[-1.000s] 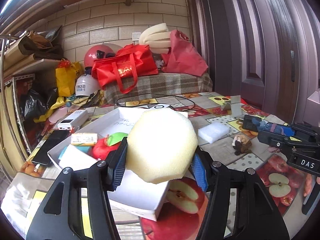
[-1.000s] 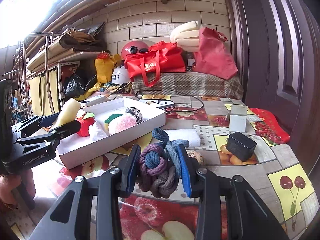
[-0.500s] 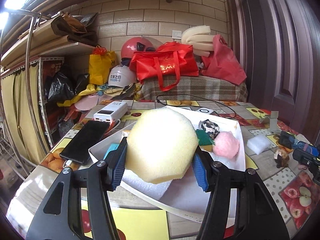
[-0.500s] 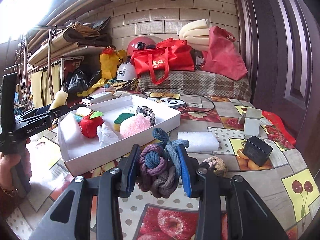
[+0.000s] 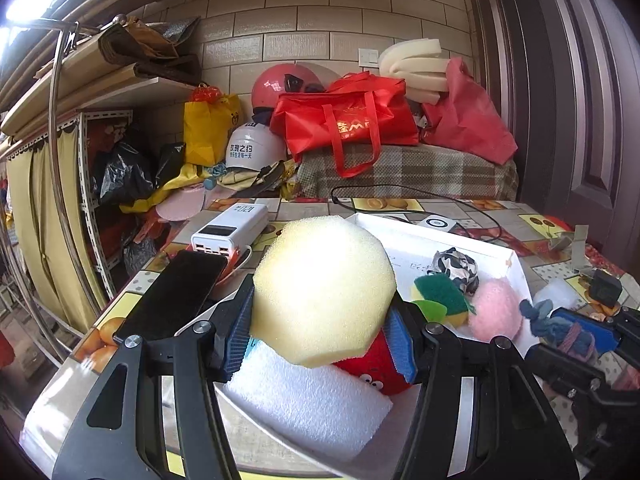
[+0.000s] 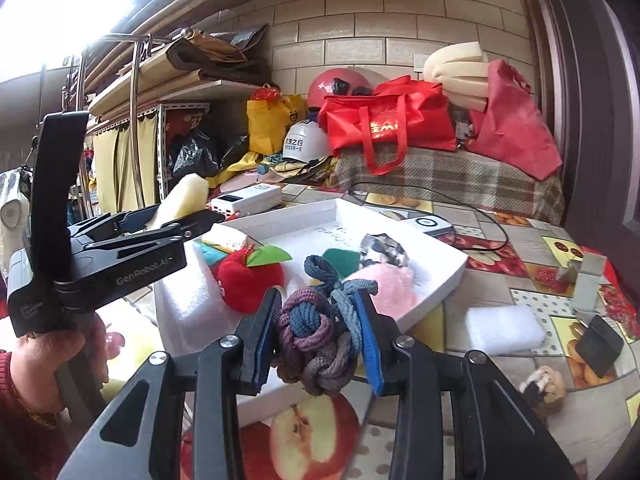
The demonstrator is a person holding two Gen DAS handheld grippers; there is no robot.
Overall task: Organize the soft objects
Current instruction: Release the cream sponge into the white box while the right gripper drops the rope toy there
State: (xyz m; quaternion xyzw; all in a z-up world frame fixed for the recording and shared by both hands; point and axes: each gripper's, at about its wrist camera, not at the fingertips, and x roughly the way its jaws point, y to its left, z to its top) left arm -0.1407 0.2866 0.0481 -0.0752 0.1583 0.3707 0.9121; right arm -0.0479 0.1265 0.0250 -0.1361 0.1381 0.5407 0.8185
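Left wrist view: the left hand-held gripper [image 5: 322,320] is clamped on a pale yellow sponge [image 5: 324,290], its blue pads pressing both sides. The sponge hangs above the near end of a white tray [image 5: 516,264] on the desk [image 5: 500,216]. Under it in the tray lie a white foam block [image 5: 308,400] and a red plush apple [image 5: 376,368]; farther along sit a green pad [image 5: 440,288], a pink pompom [image 5: 496,310] and a black-and-white bundle [image 5: 456,266]. A phone [image 5: 172,296] and a power bank [image 5: 230,228] lie left of the tray. At the right edge the right hand-held gripper [image 5: 572,334] shows with a knotted rope [image 5: 560,332] between its fingers.

Right wrist view: the right hand-held gripper [image 6: 318,336] is closed on the rope [image 6: 316,340], purple, blue and grey, held above the tray's [image 6: 440,280] near rim. The apple [image 6: 250,276], pompom [image 6: 388,284], green pad [image 6: 340,258] and bundle [image 6: 384,248] lie in the tray just beyond. On the left a hand [image 6: 48,356] in a red sleeve holds the left hand-held gripper [image 6: 188,216], which grips the sponge [image 6: 184,200] above the tray's left end. Outside the tray, on the desk [image 6: 520,248] to the right, lie another white foam block [image 6: 504,324], a black box [image 6: 600,344] and a small brown toy [image 6: 544,388].
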